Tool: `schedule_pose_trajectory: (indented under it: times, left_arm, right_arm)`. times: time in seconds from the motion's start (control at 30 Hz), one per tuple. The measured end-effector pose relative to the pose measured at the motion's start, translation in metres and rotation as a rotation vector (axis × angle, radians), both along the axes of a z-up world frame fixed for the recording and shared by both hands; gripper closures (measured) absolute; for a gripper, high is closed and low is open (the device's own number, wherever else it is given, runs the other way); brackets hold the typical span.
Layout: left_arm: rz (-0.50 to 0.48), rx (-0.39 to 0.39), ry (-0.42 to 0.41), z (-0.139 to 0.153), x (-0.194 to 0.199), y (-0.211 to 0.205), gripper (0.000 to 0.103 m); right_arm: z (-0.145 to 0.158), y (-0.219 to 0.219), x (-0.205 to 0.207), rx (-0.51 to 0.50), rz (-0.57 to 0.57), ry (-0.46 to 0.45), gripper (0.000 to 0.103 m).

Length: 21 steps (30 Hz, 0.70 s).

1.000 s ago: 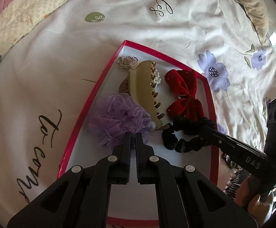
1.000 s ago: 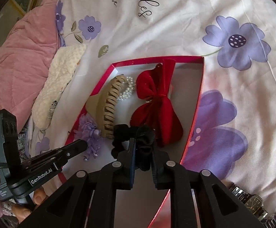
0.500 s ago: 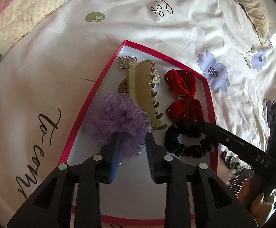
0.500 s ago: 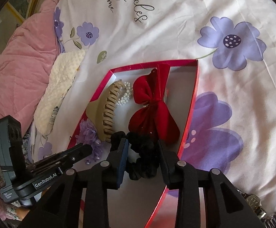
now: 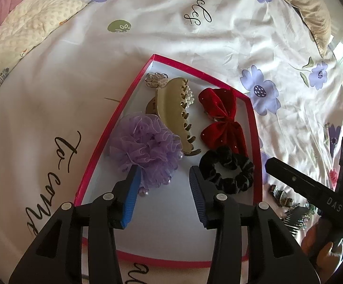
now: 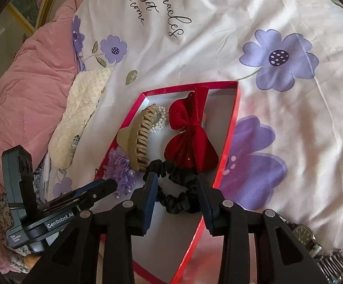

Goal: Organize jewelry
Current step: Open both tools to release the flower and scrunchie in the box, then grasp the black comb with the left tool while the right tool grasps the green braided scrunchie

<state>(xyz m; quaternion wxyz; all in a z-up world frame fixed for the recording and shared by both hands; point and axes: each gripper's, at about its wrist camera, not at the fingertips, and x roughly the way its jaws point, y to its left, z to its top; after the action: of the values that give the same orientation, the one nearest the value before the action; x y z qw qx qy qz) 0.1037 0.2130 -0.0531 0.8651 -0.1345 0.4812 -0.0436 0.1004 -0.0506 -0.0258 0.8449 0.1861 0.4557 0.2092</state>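
Note:
A red-rimmed box (image 5: 93,161) (image 6: 230,137) with a white floor lies on the floral bedsheet. In it lie a purple tulle scrunchie (image 5: 145,146) (image 6: 119,170), a beige claw clip (image 5: 173,111) (image 6: 138,142), a red velvet bow (image 5: 221,118) (image 6: 190,137), a black scrunchie (image 5: 228,170) (image 6: 178,189) and a pearl piece (image 5: 156,79) (image 6: 160,118). My left gripper (image 5: 163,172) is open, just behind the purple scrunchie. My right gripper (image 6: 176,179) is open, its fingers on either side of the black scrunchie, not holding it.
A wristwatch (image 6: 304,234) (image 5: 280,194) and a dark comb (image 5: 294,220) lie on the sheet right of the box. A cream blanket (image 6: 81,113) and a pink quilt (image 6: 24,90) lie to the left. A tan pillow (image 5: 308,4) is at the far right.
Both grippers opened: the left let go of the purple scrunchie, the right let go of the black scrunchie. Both scrunchies now rest in the box, and both grippers drew back slightly.

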Motion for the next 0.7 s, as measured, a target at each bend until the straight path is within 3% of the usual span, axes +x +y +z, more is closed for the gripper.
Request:
schedule_pose_trajectory:
  times: [0.1,0.7]
  left_arm:
    - [0.007,-0.005,-0.006,0.003,-0.004,0.0,0.054]
    - [-0.047,-0.023,-0.036,0.026,-0.028,-0.032,0.044]
  right_arm:
    - [0.001,-0.007,-0.006,0.009,-0.01,0.002,0.063]
    - [0.007,-0.109,-0.072,0.01,-0.197,-0.001,0.058]
